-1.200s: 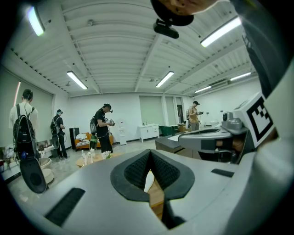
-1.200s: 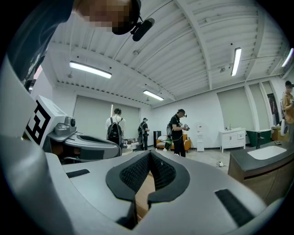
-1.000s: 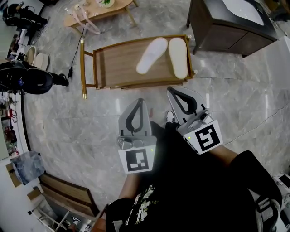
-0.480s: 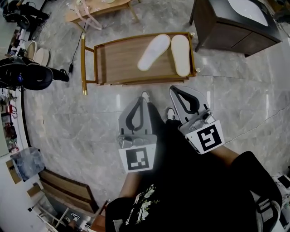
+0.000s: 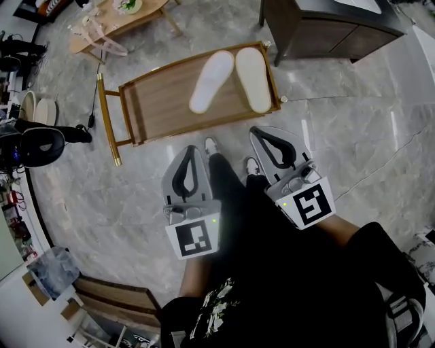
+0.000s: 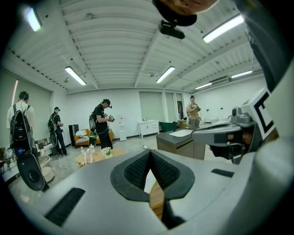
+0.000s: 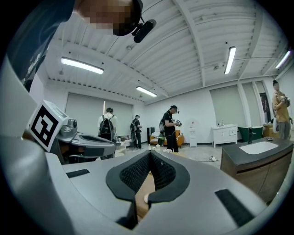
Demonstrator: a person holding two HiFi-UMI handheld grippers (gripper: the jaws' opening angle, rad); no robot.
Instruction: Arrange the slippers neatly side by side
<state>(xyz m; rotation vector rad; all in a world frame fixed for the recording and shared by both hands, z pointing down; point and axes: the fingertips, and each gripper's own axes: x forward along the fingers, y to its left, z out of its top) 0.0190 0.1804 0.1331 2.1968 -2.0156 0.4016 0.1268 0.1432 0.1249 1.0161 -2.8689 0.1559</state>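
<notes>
The left gripper [image 5: 193, 153] has its jaws pressed together with nothing between them. In the left gripper view the ribbed black pads of the left gripper [image 6: 150, 158] meet along a single seam. The right gripper [image 5: 260, 133] is closed in the same way and is also empty, and in its own view the pads of the right gripper [image 7: 149, 158] meet edge to edge.

Both grippers hover on the near side of the wooden tray table [image 5: 153, 109], apart from it and pointing toward it. The person's two shoes [image 5: 211, 145] stand on the marble floor [image 5: 353, 136] between the grippers and just short of the table's near rail.

The slippers lie sole-up on the right half of the tray table. The slanted slipper [image 5: 211, 80] leans toward the table's middle at its near end. The end slipper [image 5: 251, 79] lies beside the table's right rail. Their far ends come close together and their near ends spread apart, so the pair is not parallel.

Beyond the table's right far corner stands a dark cabinet [image 5: 316, 30], and beyond its left far corner is a small light-wood table [image 5: 126, 20].
</notes>
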